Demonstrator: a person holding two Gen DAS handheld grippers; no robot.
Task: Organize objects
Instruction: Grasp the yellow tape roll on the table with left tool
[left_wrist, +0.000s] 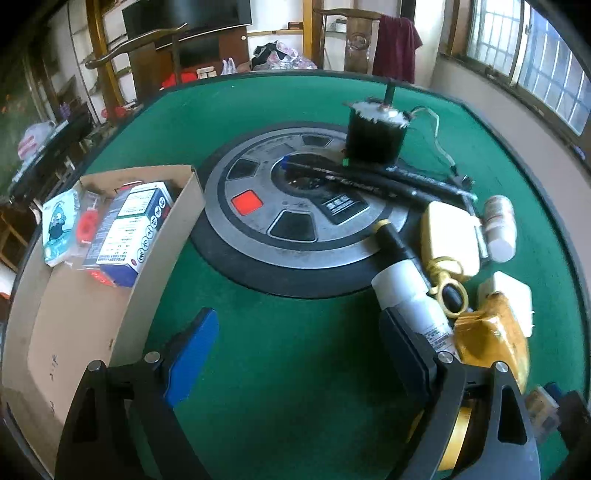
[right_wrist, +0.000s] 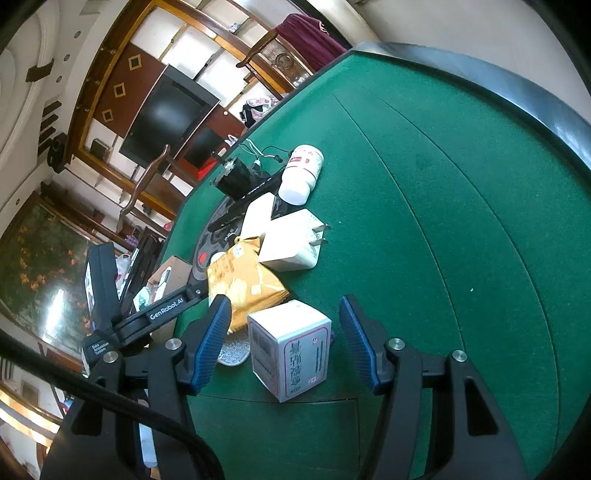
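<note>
In the left wrist view my left gripper (left_wrist: 295, 354) is open over the green felt, holding nothing. A cardboard box (left_wrist: 162, 236) to its left holds a blue-and-white carton (left_wrist: 129, 229) and small packets. To its right lie a white-and-black tube (left_wrist: 406, 280), yellow scissors (left_wrist: 448, 291), a yellow case (left_wrist: 448, 229), an orange packet (left_wrist: 491, 339) and a white bottle (left_wrist: 498, 225). In the right wrist view my right gripper (right_wrist: 284, 343) is open, its fingers either side of a small white medicine box (right_wrist: 291, 347) without touching it. Beyond lie the orange packet (right_wrist: 240, 280), a white charger (right_wrist: 291, 240) and the white bottle (right_wrist: 301, 173).
A round grey-and-black hub (left_wrist: 295, 210) with a red square sits mid-table, with a black motor (left_wrist: 376, 136), wires and black pens (left_wrist: 354, 177) on it. The table's raised dark rim (right_wrist: 517, 96) curves round the far side. Chairs and shelves stand behind.
</note>
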